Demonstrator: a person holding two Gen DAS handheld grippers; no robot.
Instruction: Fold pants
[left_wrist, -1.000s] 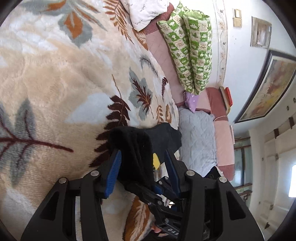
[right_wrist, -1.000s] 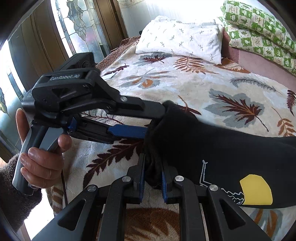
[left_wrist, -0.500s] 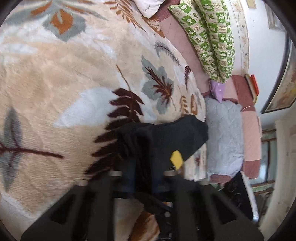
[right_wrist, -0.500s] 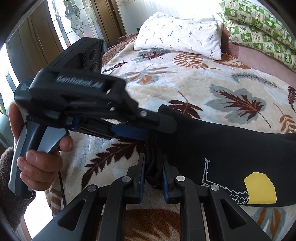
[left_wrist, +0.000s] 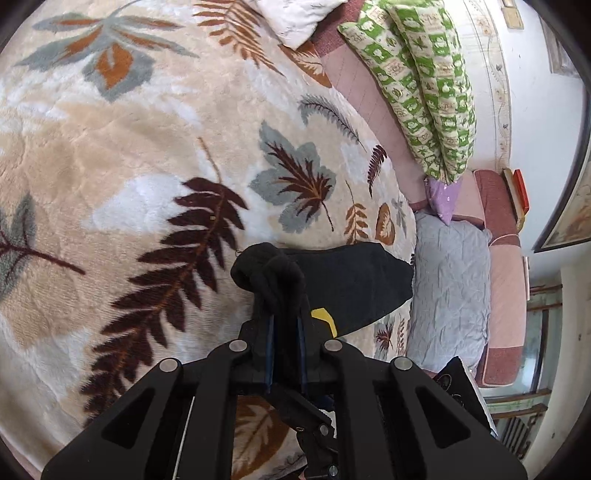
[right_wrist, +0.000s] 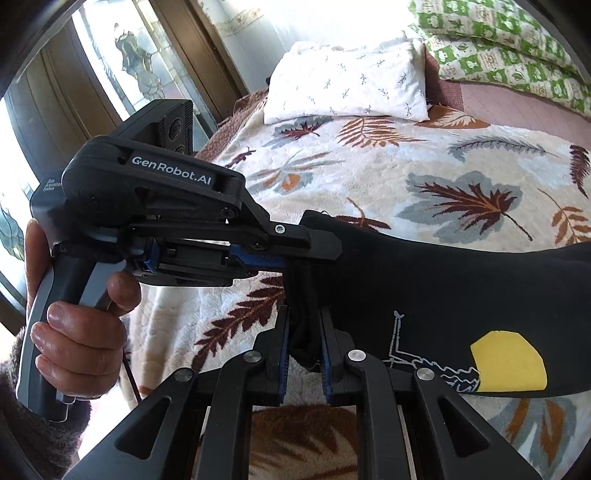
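The black pants with a yellow patch and white line drawing lie across a leaf-patterned blanket on the bed. My left gripper is shut on a bunched end of the pants. It also shows in the right wrist view, coming in from the left in a person's hand. My right gripper is shut on the same end of the pants, just below the left one. Both hold the cloth a little above the blanket.
The blanket covers the bed. A white pillow and green patterned cushions lie at the head. A grey quilted pad lies beside the bed. A glass door stands at the left.
My left gripper has closed on the bunched end of the pants. My right gripper has kept its hold. Both have shifted slightly with the cloth.
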